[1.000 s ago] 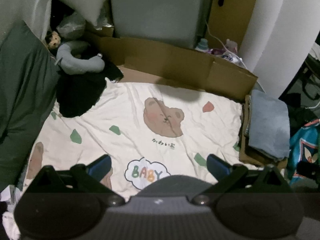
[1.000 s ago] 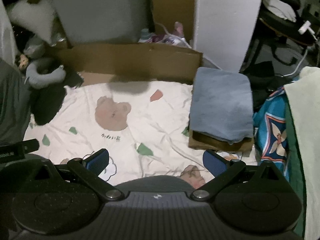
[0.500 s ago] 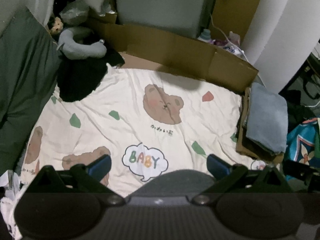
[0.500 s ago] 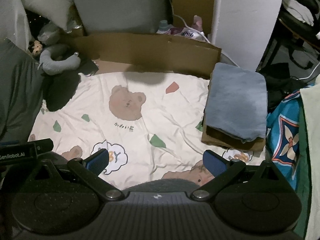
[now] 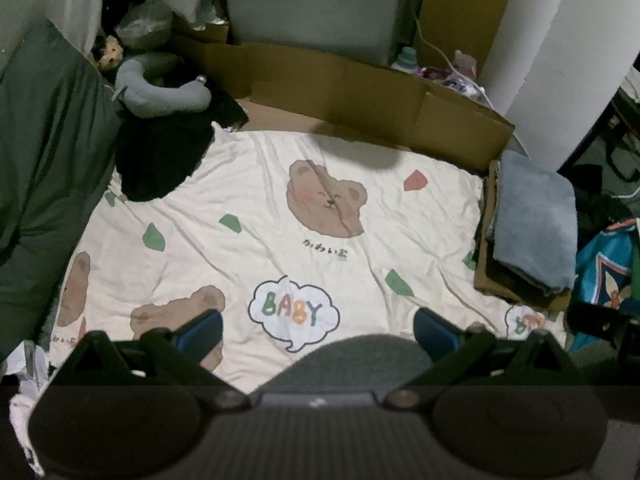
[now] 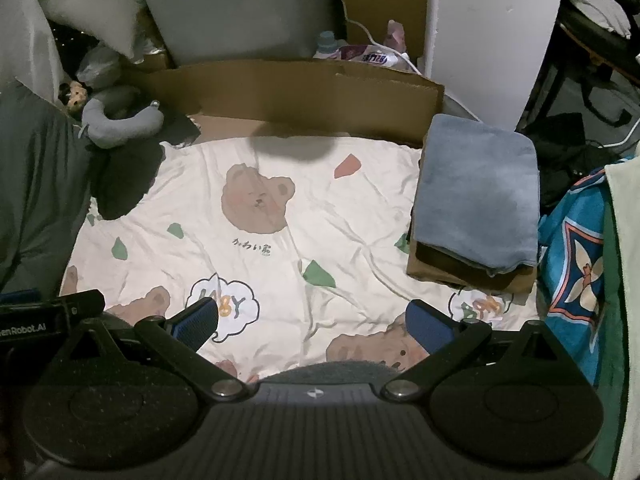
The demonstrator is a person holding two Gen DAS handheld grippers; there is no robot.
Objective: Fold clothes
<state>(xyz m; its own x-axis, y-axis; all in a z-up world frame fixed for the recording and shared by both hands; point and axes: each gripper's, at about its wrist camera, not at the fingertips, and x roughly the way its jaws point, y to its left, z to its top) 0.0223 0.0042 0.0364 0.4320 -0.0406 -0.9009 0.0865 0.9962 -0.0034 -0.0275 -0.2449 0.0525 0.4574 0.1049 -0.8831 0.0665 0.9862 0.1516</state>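
A folded blue garment (image 5: 534,224) (image 6: 478,188) lies on top of a folded brown one (image 6: 460,270) at the right edge of the cream bear-print sheet (image 5: 256,216) (image 6: 280,216). A crumpled black garment (image 5: 160,160) (image 6: 124,176) sits at the sheet's far left corner. My left gripper (image 5: 318,330) hovers open above the sheet's near side, over the "BABY" bubble. My right gripper (image 6: 312,320) is open too, above the near sheet, with the stack ahead to its right. Neither holds anything.
A dark green duvet (image 5: 44,168) rises along the left. A grey neck pillow (image 5: 160,92) and a small doll (image 5: 109,50) lie at the back left. A cardboard wall (image 5: 360,92) borders the far side. A blue patterned cloth (image 6: 576,264) hangs at the right.
Both grippers have pulled back and risen, so more of the near sheet shows. Both stayed open. The clothes have not moved.
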